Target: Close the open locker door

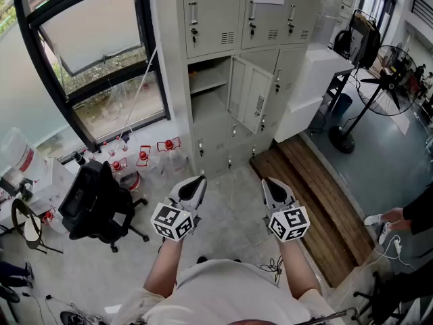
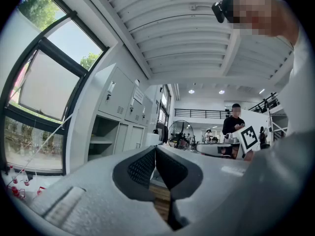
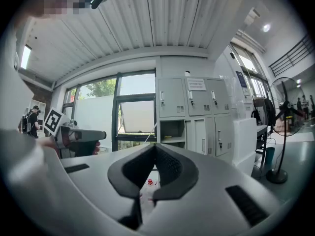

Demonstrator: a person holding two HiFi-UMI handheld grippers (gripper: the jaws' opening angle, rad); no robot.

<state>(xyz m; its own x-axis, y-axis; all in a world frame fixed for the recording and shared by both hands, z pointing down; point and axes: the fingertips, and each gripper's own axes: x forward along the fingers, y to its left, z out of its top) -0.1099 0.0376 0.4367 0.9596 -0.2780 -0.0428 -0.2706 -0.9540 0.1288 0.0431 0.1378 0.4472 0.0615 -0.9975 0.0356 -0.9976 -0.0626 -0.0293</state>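
Left hand-held gripper [image 1: 195, 187] is held out level, its jaws pressed together at the tips with nothing between them, as the left gripper view [image 2: 155, 149] shows plainly. Right hand-held gripper [image 1: 275, 187] sits alongside, also level, also closed tight and empty, and the right gripper view [image 3: 154, 148] confirms it. The two are side by side, apart from each other, both out in front of the person and above the pale floor [image 1: 230, 215].

Ahead of them stands the grey locker bank [image 1: 216, 12]. In its middle row, there's the open locker door [image 1: 249, 95], swung out to the right, with the open compartment [image 1: 207, 80] and its shelf exposed to the left of it. Both hand-held grippers are well short of that door, touching nothing.

Left of the lockers runs the big window [image 1: 95, 53], with red-capped bottles [image 1: 143, 156] on the floor beneath it and a black office chair [image 1: 95, 198] nearby. Off to the right, a wooden platform [image 1: 318, 208] and a standing fan [image 1: 389, 80].
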